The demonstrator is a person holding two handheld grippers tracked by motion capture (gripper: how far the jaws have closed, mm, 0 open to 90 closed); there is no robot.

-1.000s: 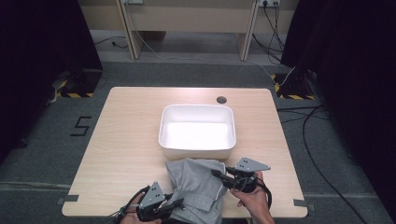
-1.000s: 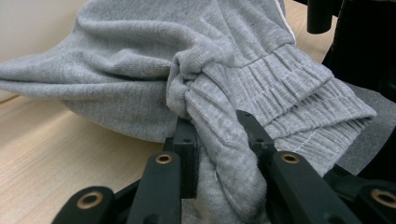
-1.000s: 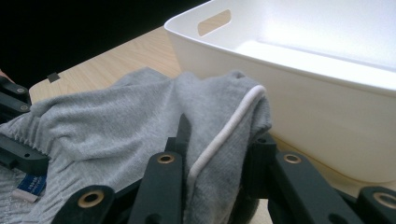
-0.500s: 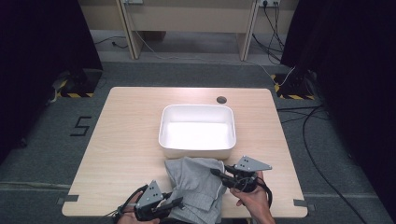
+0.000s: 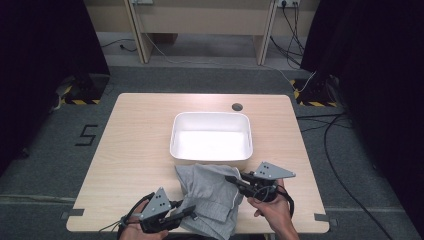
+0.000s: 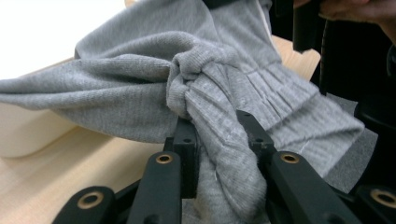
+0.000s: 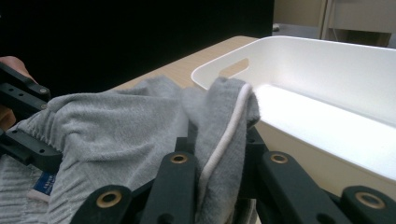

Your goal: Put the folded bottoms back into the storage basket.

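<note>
Grey knit cloth, a garment, lies bunched on the pale wooden table in the high view, at the 6 o'clock side of a white plastic tub, with its far fold touching the tub's near wall. The left gripper comes in at about 7 o'clock of the garment and bites its near-left edge; the right gripper comes in at about 3 o'clock and pinches the garment's right edge. A hand holds the right gripper from below.

Seen from the left gripper view, the left gripper has its two black jaws closed narrowly on a ribbed, gathered fold of the garment, which bulges up at 12 o'clock between them. The white tub sits at 9 o'clock.

Along the right gripper view, the right gripper is clamped on a fold of the garment edged with a pale seam. The tub spreads from 12 to 3 o'clock, and the left gripper grips the cloth at 9 o'clock.
</note>
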